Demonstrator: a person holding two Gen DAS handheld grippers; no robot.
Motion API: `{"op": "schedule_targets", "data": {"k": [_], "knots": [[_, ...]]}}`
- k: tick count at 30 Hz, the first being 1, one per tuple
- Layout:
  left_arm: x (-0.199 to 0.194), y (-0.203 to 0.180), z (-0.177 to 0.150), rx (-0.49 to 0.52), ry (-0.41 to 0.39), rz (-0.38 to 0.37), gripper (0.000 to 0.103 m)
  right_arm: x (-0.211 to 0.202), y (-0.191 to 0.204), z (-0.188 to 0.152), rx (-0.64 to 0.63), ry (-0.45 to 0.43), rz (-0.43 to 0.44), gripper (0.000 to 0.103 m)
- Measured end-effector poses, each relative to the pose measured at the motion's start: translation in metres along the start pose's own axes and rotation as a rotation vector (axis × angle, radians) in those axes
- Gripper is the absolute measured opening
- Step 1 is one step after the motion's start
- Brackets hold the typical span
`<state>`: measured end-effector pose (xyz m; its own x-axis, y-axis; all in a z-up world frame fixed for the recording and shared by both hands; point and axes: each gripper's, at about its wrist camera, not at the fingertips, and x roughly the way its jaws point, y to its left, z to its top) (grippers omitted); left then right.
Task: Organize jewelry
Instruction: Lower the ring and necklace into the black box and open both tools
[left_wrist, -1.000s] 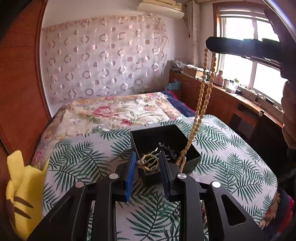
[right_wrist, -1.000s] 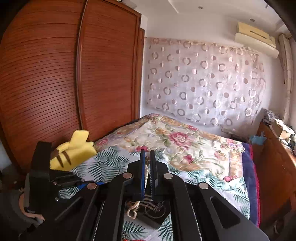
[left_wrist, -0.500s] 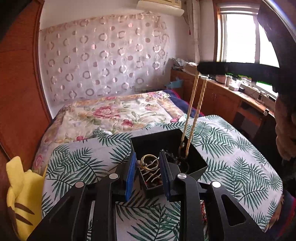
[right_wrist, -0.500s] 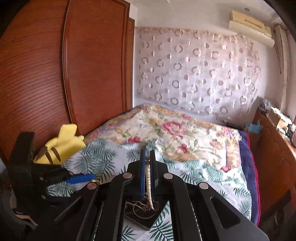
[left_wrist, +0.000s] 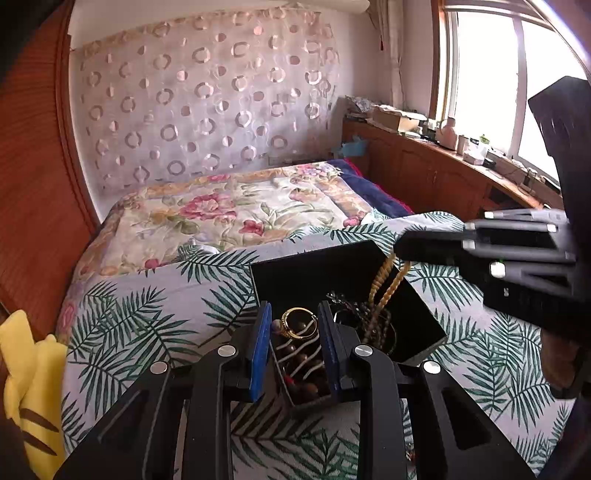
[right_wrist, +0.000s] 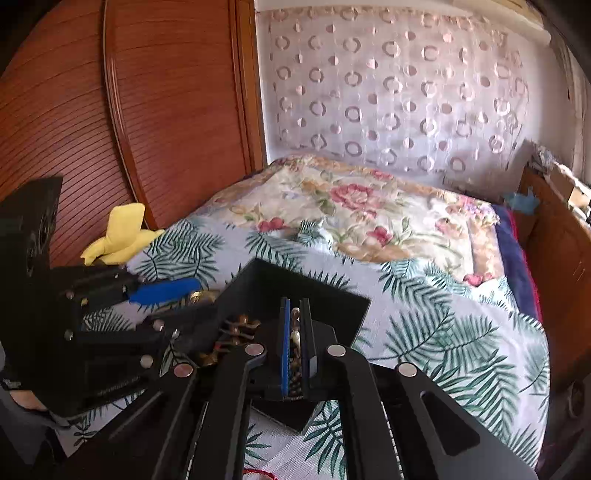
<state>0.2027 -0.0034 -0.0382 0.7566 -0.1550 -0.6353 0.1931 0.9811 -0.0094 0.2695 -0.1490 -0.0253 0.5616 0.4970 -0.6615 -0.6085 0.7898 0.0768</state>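
Your right gripper (right_wrist: 294, 347) is clenched on the yellow bead necklace (left_wrist: 386, 284), hanging straight down into the black square box (left_wrist: 421, 314); left gripper (left_wrist: 294, 332) grips the box's near corner w/ fingers astride.

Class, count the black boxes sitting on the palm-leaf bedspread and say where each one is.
1: the black box sits open on the bedspread, its near corner between the left gripper fingers. Others could be hidden behind the grippers.

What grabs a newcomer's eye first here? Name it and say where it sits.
The black jewelry box on the palm-leaf bedspread, heaped with beads. The right gripper is shut on a tan bead necklace that drapes into the box, while the left gripper clamps the box's near corner beside a gold ring. A yellow plush toy lies at the far left.
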Motion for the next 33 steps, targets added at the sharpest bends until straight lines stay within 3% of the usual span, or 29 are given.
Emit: {"op": "schedule_targets", "data": {"k": [5,9,24,28,33], "knots": [[0.01,0.0,0.004,0.001,0.01,-0.001,0.024,0.002,-0.004,-0.01,0.007,0.014,0.018,0.006],[0.021,0.001,0.01,0.003,0.018,0.005,0.024,-0.003,-0.005,-0.012,0.011,0.004,0.023,0.026],[0.059,0.009,0.025,-0.005,0.071,0.028,0.025,-0.018,-0.018,-0.044,0.024,-0.001,0.011,0.026],[0.053,0.005,0.023,0.007,0.058,0.014,0.042,-0.024,-0.018,-0.054,0.029,-0.003,0.012,0.026],[0.033,0.0,0.016,0.019,0.028,0.02,0.051,-0.037,-0.013,-0.07,0.026,-0.012,0.017,0.026]]}}
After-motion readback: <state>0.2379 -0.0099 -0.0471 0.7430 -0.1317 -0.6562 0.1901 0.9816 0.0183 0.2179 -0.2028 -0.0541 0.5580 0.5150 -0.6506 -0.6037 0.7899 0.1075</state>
